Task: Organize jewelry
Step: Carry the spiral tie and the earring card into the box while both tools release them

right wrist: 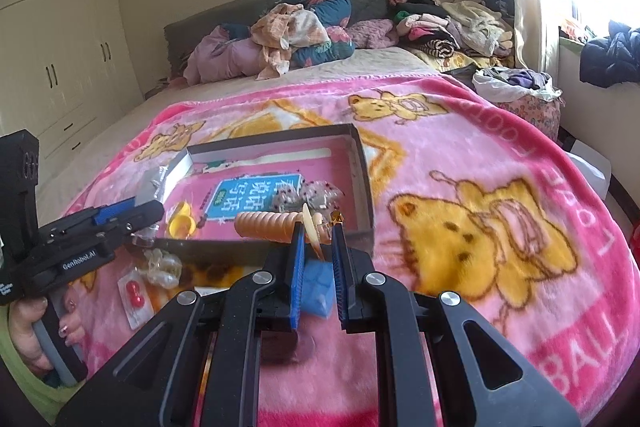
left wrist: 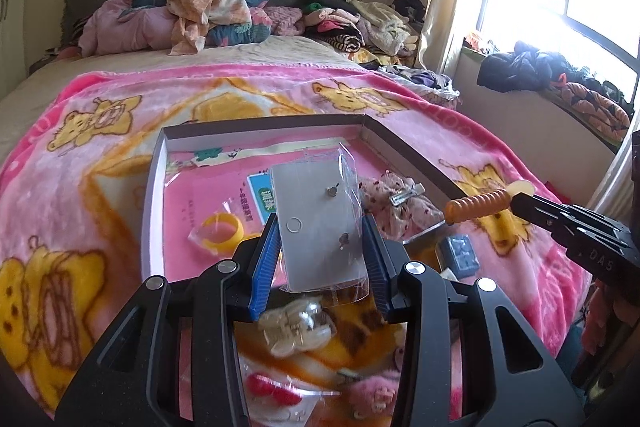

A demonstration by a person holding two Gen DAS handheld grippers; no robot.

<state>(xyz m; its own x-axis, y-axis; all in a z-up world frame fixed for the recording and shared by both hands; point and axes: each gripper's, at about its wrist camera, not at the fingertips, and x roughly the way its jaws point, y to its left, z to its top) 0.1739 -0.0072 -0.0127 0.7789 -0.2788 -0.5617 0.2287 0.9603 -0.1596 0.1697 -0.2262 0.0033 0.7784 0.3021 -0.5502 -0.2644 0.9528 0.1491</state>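
Earring card (left wrist: 320, 223) clamped in left tongs (left wrist: 320, 247); orange clip (right wrist: 276, 225) pinched in right tongs (right wrist: 318, 239).

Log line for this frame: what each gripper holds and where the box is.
left gripper: shut on bagged earring card | right gripper: shut on orange spiral hair clip | box: open on pink blanket, both items above it

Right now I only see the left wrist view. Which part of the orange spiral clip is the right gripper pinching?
Observer: The right gripper is shut on the spiral clip's cream end piece.
Operator: Anything below it?
Observer: A blue packet shows between its fingers, on the blanket short of the box.
Operator: Handle of the left gripper, the one with the earring card?
Observer: A hand is wrapped around it.
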